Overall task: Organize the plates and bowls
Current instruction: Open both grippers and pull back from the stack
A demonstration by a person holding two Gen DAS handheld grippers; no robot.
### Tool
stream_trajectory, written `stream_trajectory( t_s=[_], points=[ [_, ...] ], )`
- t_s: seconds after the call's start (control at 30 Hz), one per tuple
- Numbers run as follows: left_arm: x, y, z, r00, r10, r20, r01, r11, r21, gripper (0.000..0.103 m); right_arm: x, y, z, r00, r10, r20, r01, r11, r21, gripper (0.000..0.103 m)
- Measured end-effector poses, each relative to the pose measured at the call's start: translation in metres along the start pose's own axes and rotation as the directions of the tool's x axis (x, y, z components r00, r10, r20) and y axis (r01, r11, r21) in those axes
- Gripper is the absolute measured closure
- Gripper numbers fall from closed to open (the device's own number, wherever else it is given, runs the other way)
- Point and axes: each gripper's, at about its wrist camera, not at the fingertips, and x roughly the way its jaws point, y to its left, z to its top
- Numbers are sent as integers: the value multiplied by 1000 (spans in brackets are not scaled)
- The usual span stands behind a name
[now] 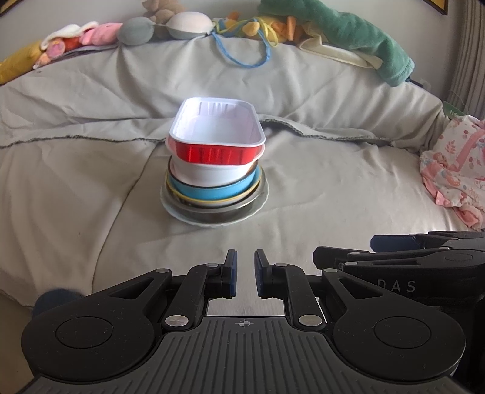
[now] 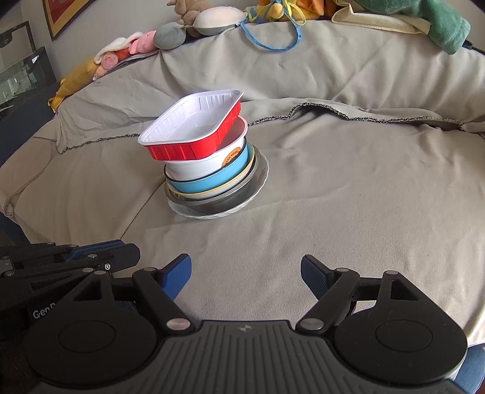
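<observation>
One stack of dishes stands on the grey bedsheet (image 1: 333, 188). On top is a red foil tray (image 1: 216, 156) (image 2: 185, 150) with a white inside, skewed and tilted on a white bowl (image 1: 209, 174) (image 2: 194, 169). Below come a blue plate (image 1: 212, 191) (image 2: 209, 183), a yellow-rimmed plate, a metal dish and a white plate (image 1: 212, 221) (image 2: 212, 215) at the bottom. My left gripper (image 1: 245, 257) sits short of the stack, its jaws nearly together and holding nothing. My right gripper (image 2: 246, 266) is open and empty, also short of the stack, beside the left one.
Plush toys (image 1: 136, 30) and a green towel (image 1: 348, 33) line the back of the bed. A blue cord loop (image 1: 242, 57) lies behind the stack. A pink patterned cloth (image 1: 454, 169) is bunched at the right. A framed picture (image 2: 60, 15) hangs at the far left.
</observation>
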Motion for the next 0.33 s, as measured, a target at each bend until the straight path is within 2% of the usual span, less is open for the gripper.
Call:
stream_trajectory(
  t_s=[0.23,0.33],
  points=[
    [1,1,0,1000,5,3,-5,1000,-10,87,0,0,0,1000,5,-1,-5,1000,2,23],
    [6,2,2,999,39,15,-39,999,-29,86,1,-1,1,1000,16,0,-16,1000,7,23]
  ],
)
